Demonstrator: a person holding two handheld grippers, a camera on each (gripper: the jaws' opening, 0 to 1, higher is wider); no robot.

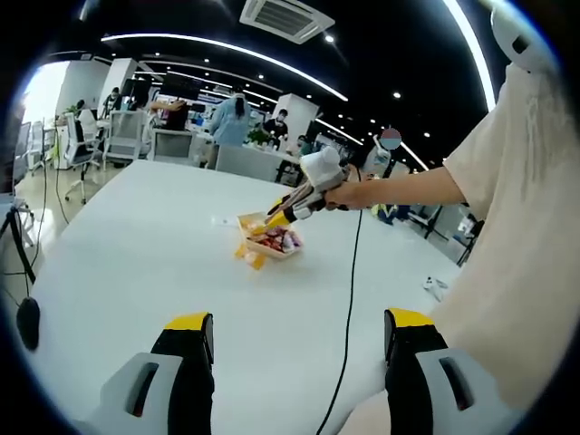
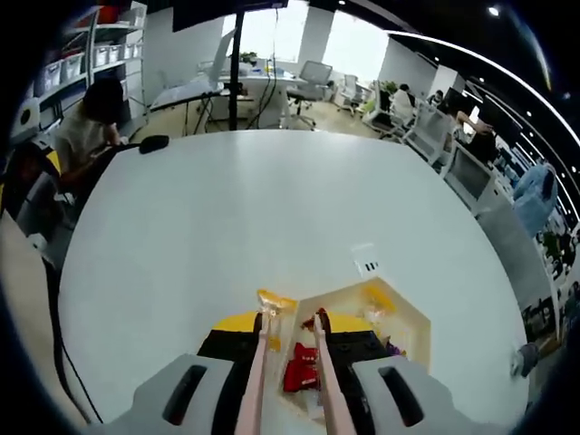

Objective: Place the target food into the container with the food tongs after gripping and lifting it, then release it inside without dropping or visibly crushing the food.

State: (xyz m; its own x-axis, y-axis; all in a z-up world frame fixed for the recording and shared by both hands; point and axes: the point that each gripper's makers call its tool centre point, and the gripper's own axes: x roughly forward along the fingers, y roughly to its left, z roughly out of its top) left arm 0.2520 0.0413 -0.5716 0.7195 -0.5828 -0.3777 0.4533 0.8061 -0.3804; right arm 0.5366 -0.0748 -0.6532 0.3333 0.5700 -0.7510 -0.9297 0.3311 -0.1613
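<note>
Right tool (image 2: 292,337) — tong tips' hold in the container (image 2: 410,319) indiscernible

White table (image 2: 227,227), cream container (image 2: 399,313), red food (image 2: 299,367), pale pink tongs (image 2: 288,362), yellow-tipped black left gripper (image 1: 294,337)

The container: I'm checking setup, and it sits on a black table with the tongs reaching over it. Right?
Not quite: the table is white, as the right gripper view shows. The container does sit on it, with the tongs reaching over it.
</note>
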